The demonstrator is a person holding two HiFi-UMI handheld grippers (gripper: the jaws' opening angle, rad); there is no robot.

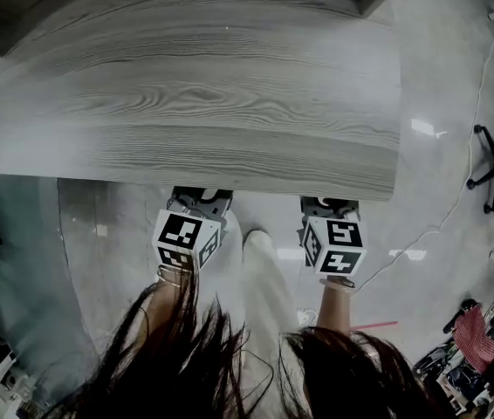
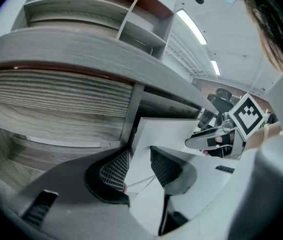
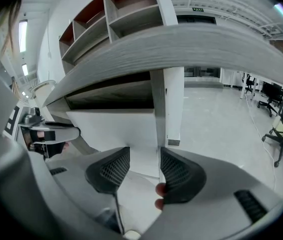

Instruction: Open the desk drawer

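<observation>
In the head view the tabletop (image 1: pixel 195 103) hides the jaws of the left gripper (image 1: pixel 196 206) and right gripper (image 1: pixel 327 208) and everything beneath it. Hair (image 1: pixel 186 356) covers both forearms. In the right gripper view, the jaws hide the lower edge of the white drawer front (image 3: pixel 111 129).

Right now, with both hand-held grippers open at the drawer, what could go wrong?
1. The left hand-held gripper and right hand-held gripper stand open, pressing on nothing. The smooth white drawer front shows no handle, so a grip may slip.
2. The person's legs stand close behind the grippers; a pulled drawer could bump them.
3. Both grippers sit just under the desktop; lifting could knock its edge.
</observation>
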